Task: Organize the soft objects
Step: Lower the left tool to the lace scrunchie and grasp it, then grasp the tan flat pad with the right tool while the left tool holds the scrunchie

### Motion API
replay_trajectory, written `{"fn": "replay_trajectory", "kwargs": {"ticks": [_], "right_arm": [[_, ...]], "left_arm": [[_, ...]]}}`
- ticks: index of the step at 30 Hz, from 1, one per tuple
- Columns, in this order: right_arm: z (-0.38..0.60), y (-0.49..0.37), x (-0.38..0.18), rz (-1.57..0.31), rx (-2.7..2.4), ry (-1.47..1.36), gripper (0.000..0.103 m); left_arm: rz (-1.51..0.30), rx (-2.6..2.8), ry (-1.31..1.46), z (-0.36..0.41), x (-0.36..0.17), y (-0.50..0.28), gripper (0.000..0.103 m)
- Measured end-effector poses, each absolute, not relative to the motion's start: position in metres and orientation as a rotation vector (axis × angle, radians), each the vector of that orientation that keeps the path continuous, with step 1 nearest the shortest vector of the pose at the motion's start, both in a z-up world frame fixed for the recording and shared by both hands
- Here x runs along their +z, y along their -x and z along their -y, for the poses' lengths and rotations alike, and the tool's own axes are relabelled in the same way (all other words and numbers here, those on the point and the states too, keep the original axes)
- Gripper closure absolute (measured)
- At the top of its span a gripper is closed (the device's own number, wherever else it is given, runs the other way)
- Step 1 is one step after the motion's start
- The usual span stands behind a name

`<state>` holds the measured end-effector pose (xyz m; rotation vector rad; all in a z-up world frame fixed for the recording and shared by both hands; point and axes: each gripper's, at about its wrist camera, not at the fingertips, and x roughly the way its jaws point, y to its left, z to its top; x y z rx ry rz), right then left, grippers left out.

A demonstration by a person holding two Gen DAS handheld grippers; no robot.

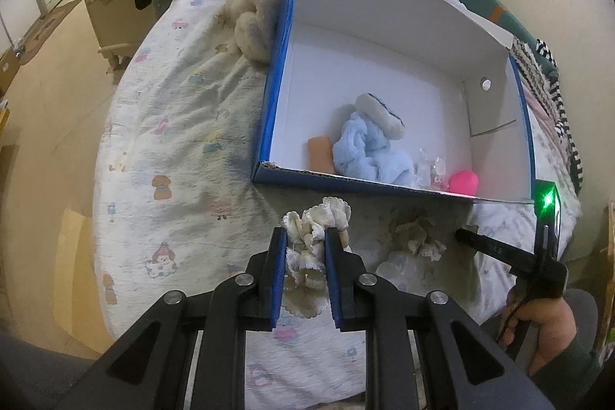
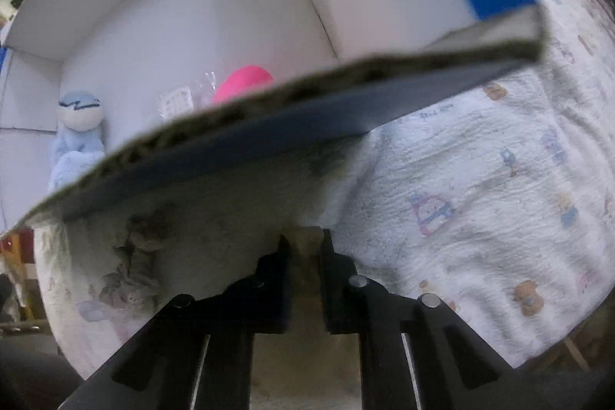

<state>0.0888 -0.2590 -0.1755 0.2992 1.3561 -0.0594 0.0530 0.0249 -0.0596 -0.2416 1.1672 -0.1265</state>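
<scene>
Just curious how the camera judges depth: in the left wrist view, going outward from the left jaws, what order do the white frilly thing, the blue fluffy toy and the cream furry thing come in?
1. White frilly scrunchie: clamped between the jaws of the left gripper.
2. Blue fluffy toy: ahead, inside the box, near its front wall.
3. Cream furry thing: farthest, on the bedspread outside the box's left wall.

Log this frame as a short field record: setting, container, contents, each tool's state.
setting: bed with cartoon-print white quilt
container: blue cardboard box with white interior, open
contents: fluffy light-blue plush, orange block, pink ball
left tool: shut on cream ruffled fabric scrunchie
right tool: low beside the box's near wall, jaws nearly closed, grasp unclear
loose: another ruffled cream piece
</scene>
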Motion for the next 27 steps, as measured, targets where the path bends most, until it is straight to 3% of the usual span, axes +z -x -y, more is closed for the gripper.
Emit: {"fn": "replay_trajectory", "kwargs": {"ticks": [10, 19, 27], "right_arm": [[0.274, -0.05, -0.121, -1.231, 0.021, -0.455, 0.091], [0.272, -0.018, -0.048, -1.073, 0.249, -0.509, 0.091], [0.267, -0.041, -0.008, -0.981, 0.312, -0.429, 0.091]], "left_arm": [[-1.162, -0.033, 0.19, -0.033, -0.064, -0.045, 0.085], [-1.065, -0.072, 0.177, -0.013, -0.003, -0.026, 0.085], [-1.049, -0.108, 0.076, 0.003, 0.016, -0.064, 0.085]]}}
